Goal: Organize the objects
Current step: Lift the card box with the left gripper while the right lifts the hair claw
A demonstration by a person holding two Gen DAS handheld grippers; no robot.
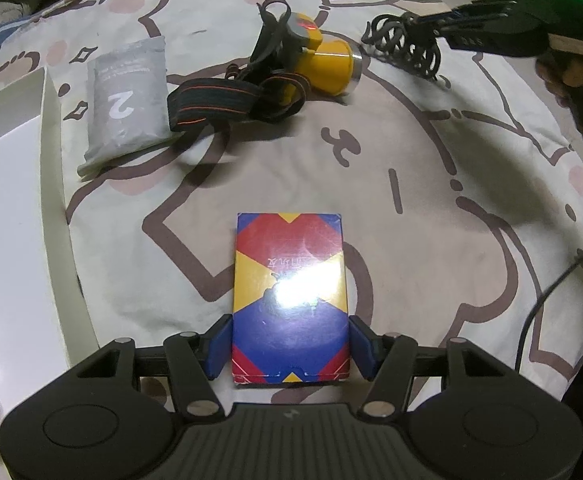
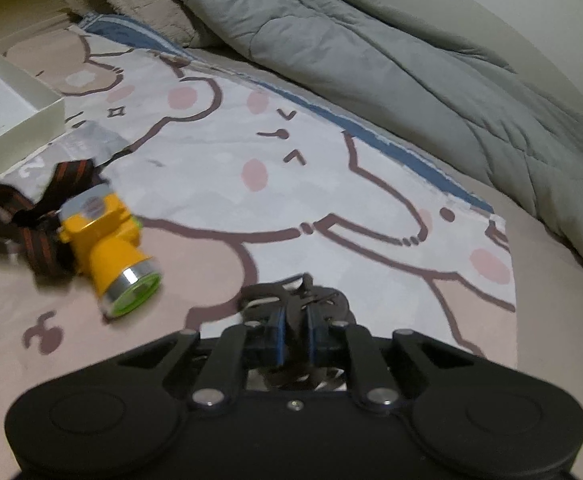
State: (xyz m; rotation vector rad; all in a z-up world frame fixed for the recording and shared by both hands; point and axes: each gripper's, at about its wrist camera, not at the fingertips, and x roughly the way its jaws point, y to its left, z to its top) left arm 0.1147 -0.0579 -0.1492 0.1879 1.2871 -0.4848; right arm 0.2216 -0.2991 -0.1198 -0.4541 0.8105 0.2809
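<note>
A red, blue and yellow card box (image 1: 289,296) lies flat on the cartoon-print bedsheet. My left gripper (image 1: 290,346) straddles its near end, and the blue pads (image 1: 219,346) press on both long sides. At the far right my right gripper (image 1: 425,24) is shut on a black coiled cord (image 1: 401,46) that rests on the sheet. In the right wrist view the cord (image 2: 291,300) sticks out between the closed pads of the right gripper (image 2: 295,320). A yellow headlamp (image 1: 325,64) (image 2: 107,248) with a black and orange strap lies left of the cord.
A grey pouch (image 1: 127,96) (image 2: 87,140) marked "2" lies beside the strap. A white open box (image 1: 7,200) (image 2: 15,120) stands at the left. A grey duvet (image 2: 371,60) is piled at the back. A thin black cable (image 1: 551,280) trails down the right. A hand (image 1: 571,76) holds the right gripper.
</note>
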